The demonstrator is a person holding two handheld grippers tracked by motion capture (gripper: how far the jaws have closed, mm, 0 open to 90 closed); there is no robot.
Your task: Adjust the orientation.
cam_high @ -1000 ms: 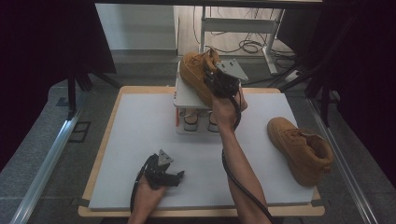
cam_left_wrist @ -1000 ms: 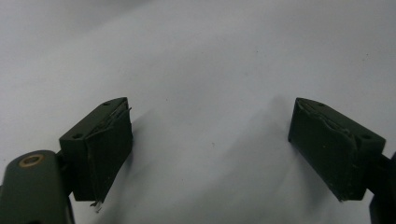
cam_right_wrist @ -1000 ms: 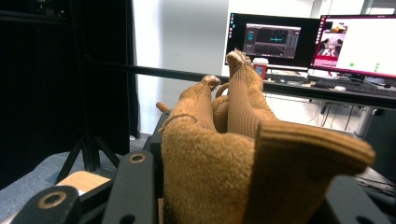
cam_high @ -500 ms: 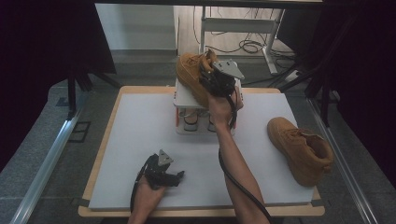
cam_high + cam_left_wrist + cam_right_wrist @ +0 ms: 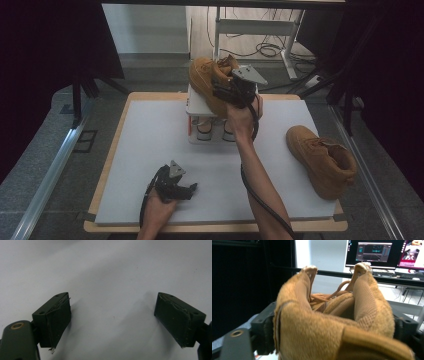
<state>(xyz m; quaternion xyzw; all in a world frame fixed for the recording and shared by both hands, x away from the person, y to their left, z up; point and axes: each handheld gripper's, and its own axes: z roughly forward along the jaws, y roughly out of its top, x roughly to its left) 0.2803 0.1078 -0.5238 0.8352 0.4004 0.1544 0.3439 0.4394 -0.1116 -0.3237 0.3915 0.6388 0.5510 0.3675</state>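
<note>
On the far edge of the table (image 5: 150, 150), a tan boot (image 5: 206, 75) sits on top of a white shoebox (image 5: 197, 105). The right tongs (image 5: 227, 92) are at its heel collar, and in the right gripper view the boot (image 5: 332, 322) lies between the two jaws. They have just been opening, so the squeeze looks to be letting go; I judge the boot is being left on the box, though I cannot tell whether the pads have fully come off the suede. The second boot (image 5: 322, 160) lies on its side near the right edge of the table, well apart from the box, untouched. Near the front edge the left tongs (image 5: 187, 189) rest on the white top, spread wide with nothing between them. One boot placed, then, and its mate not yet fetched.
</note>
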